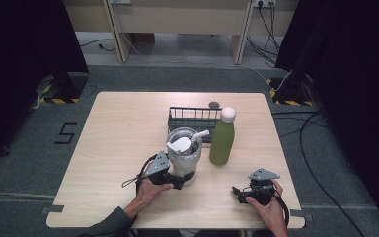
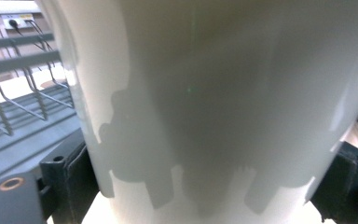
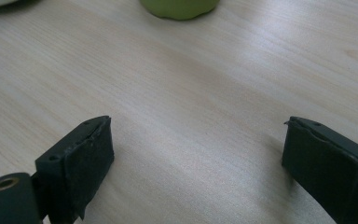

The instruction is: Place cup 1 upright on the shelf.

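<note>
A white tumbler with a lid and a straw stands upright near the middle of the table. My left gripper reaches in from the left and is shut on its lower part. In the left gripper view the tumbler's white wall spans the gap, with a black pad pressed against each side. To the right of the tumbler stands a green bottle with a white cap. My right gripper rests low over the table at the front right, open, with bare wood between its fingers. The bottle's base lies ahead of it.
A black wire rack sits just behind the tumbler and bottle, close on the left in the left gripper view. A small dark round thing lies at the table's far edge. The wooden tabletop spreads bare to the left.
</note>
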A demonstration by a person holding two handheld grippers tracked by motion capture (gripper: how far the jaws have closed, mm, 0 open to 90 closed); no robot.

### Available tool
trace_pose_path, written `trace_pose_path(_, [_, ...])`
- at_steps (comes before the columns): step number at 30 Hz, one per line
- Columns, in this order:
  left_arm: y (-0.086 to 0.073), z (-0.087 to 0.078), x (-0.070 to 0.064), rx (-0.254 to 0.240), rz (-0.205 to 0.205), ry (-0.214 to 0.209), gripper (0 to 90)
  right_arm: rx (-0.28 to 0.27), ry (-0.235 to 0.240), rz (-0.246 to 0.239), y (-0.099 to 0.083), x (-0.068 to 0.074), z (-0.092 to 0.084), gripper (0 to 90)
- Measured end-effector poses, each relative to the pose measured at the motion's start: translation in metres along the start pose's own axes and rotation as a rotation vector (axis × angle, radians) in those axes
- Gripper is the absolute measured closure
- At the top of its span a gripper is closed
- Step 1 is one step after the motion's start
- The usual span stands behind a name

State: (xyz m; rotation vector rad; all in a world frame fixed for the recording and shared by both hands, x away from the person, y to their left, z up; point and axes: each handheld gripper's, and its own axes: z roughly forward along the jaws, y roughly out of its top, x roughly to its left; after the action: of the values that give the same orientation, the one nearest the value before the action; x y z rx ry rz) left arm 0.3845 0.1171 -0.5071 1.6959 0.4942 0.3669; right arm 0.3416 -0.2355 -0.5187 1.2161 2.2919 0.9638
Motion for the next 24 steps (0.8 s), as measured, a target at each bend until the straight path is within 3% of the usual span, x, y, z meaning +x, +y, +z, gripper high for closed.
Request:
trace_pose_path(6, [0.014,-0.005,0.005,-0.012,0.003,0.012,10.7,0.000,0.000,0.000,0.000,0.000,0.000,9.3])
trace_pose_path(10, [0.031,-0.009,0.016,-0.015,-0.009,0.028,10.7,0.000,0.000,0.000,0.000,0.000,0.000,9.3])
trace_pose_path(24, [0.075,-0.009,0.041,-0.001,0.016,0.054,10.7,0.003,0.001,0.001,0.000,0.000,0.000,9.3])
